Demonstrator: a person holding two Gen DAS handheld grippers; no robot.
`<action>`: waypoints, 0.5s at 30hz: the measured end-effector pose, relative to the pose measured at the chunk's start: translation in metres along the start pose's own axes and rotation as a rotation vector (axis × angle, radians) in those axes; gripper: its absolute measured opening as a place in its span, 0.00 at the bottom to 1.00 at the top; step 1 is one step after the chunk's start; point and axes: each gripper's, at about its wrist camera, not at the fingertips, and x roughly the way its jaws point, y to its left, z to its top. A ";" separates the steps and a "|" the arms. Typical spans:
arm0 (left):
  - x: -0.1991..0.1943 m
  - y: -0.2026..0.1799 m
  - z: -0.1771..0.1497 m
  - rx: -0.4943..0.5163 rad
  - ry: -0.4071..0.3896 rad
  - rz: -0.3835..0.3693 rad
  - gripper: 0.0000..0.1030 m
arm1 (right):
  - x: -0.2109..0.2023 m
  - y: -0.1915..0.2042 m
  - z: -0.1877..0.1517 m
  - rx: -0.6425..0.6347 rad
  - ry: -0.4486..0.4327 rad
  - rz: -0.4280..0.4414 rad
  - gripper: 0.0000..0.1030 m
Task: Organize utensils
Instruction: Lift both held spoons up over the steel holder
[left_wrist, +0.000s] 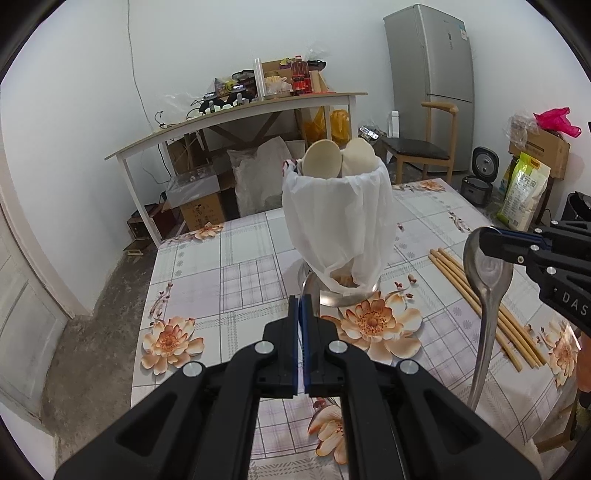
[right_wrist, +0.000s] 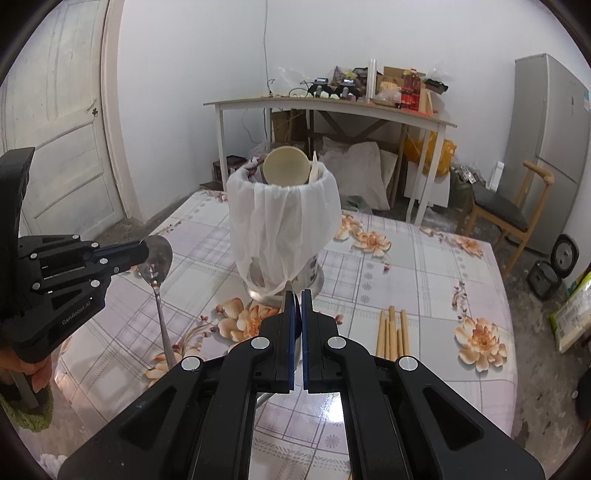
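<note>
Floral oilcloth with a grey check covers the table (left_wrist: 229, 266) you are working at, and behind it stand a cluttered white side table (left_wrist: 236, 118), a grey fridge (left_wrist: 432, 81) and a wooden chair (left_wrist: 424, 147).

Near the middle of the cloth sits your utensil holder (right_wrist: 282, 225), a metal cylinder draped with a thin white plastic bag; 2 pale wooden spoons (left_wrist: 340, 157) stand in it, bowls up above the rim.

Your left gripper (left_wrist: 300, 302) has its blue pads pressed together on the bowl of a metal spoon (right_wrist: 157, 266). From the right wrist camera you can see that spoon clearly: bowl pinched at the fingertips, handle hanging down toward the cloth, clear of the holder and to its left.

Your right gripper (right_wrist: 297, 297) is likewise clamped on the bowl of a second metal spoon (left_wrist: 487, 295). In the left wrist view this one hangs handle-down to the right of the holder, in front of the chopsticks. In the right wrist's own view you see only a thin metal edge poking out between the pads.

A loose bundle of light wooden chopsticks (left_wrist: 484, 306) lies flat on the cloth to the right of the holder, well apart from it.

At the left edge of the right wrist view, your hand (right_wrist: 27, 373) grips the left gripper's handle above a green knitted cuff.
</note>
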 end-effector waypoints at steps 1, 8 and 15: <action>-0.001 0.001 0.000 -0.001 -0.002 0.001 0.01 | -0.001 0.001 0.000 0.000 -0.005 -0.002 0.01; -0.007 0.014 0.017 -0.029 -0.045 0.003 0.01 | -0.004 -0.003 0.002 0.036 -0.026 0.000 0.01; -0.018 0.030 0.057 -0.081 -0.142 -0.011 0.01 | -0.002 -0.012 0.008 0.085 -0.055 0.006 0.01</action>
